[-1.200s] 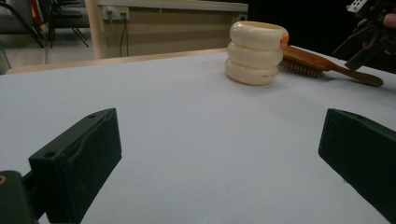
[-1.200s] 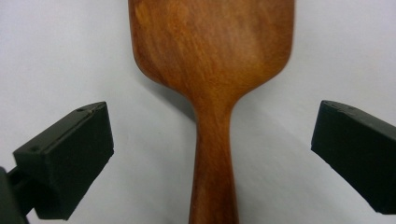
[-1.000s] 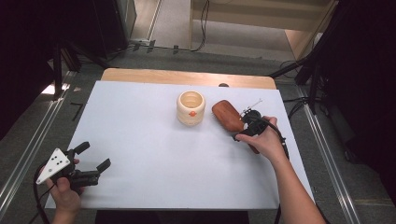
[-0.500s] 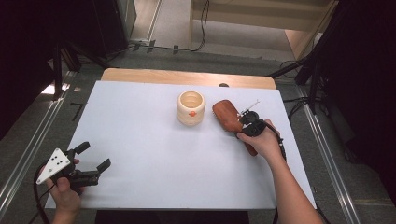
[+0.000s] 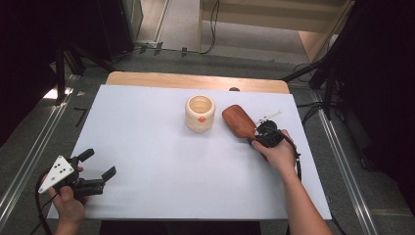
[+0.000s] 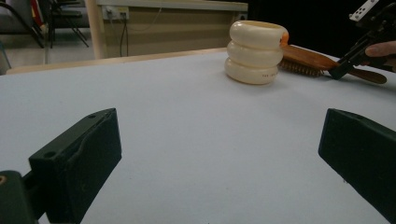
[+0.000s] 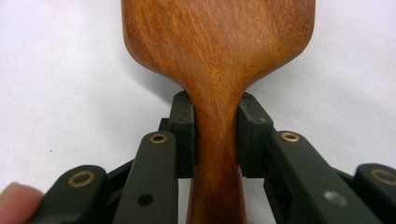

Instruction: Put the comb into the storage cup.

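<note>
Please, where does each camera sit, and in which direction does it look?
High view: above the person's side, looking forward and down on the table; both forearms enter from below.
Left gripper view: low over the table, between open jaws, toward the cream holder.
Right gripper view: along jaws just closing onto the wooden brush neck.
All share the brush.

One wooden hairbrush [image 5: 239, 120], just right of the cup. One cream ribbed cup [image 5: 199, 113], the reference point. Two hand-held grippers: one [image 5: 263, 137] right of the cup, one [image 5: 98, 169] well left and nearer.
</note>
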Tool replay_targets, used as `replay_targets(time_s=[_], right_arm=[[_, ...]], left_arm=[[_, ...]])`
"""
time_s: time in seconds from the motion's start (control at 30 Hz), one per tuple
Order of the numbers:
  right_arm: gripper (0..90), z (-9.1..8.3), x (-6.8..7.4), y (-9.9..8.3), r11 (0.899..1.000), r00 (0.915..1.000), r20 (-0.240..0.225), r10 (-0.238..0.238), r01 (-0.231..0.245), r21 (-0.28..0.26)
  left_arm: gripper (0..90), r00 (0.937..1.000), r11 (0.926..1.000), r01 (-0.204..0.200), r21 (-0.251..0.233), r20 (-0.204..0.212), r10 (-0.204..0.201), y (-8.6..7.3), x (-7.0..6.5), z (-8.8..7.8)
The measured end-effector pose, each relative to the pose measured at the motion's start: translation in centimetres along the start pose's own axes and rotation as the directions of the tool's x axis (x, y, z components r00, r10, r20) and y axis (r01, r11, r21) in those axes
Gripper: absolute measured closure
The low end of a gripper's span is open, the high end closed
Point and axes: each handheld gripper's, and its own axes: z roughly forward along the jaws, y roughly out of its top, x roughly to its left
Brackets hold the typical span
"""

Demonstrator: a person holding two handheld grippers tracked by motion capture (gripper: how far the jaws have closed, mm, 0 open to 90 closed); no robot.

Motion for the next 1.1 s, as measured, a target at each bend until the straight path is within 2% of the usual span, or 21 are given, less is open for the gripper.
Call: replay_targets(time_s=[0.27, 0.57, 0.73, 0.93, 1.1], right_arm=[[70.1, 0.0, 0.4, -0.8, 0.998, 1.0000, -0.004, -0.006, 0.005, -0.057], [70.0, -0.9, 0.8, -1.9, 0.990, 0.9996, -0.010, 0.024, -0.026, -0.135], [70.0, -1.6, 1.1, -2.4, 0.982, 0.9997, 0.003, 0.026, -0.025, -0.188], [70.0, -2.2, 1.5, -3.1, 0.967, 0.9996, -0.003, 0.029, -0.029, -0.252], [70.0, -2.5, 1.9, -3.4, 0.961, 0.9995, -0.004, 0.030, -0.030, -0.274]], left_arm=[[0.1, 1.0000, 1.0000, 0.000, 0.000, 0.000, 0.000, 0.0, 0.0, 0.0], [0.0, 1.0000, 1.0000, -0.001, 0.001, -0.001, 0.001, 0.0, 0.0, 0.1], [0.0, 1.0000, 1.0000, 0.000, 0.001, -0.001, 0.000, 0.0, 0.0, 0.1], [0.1, 1.0000, 1.0000, 0.001, 0.001, -0.005, -0.001, 0.0, -0.1, 0.1], [0.1, 1.0000, 1.0000, 0.001, 0.000, -0.006, -0.001, 0.0, 0.0, 0.1]])
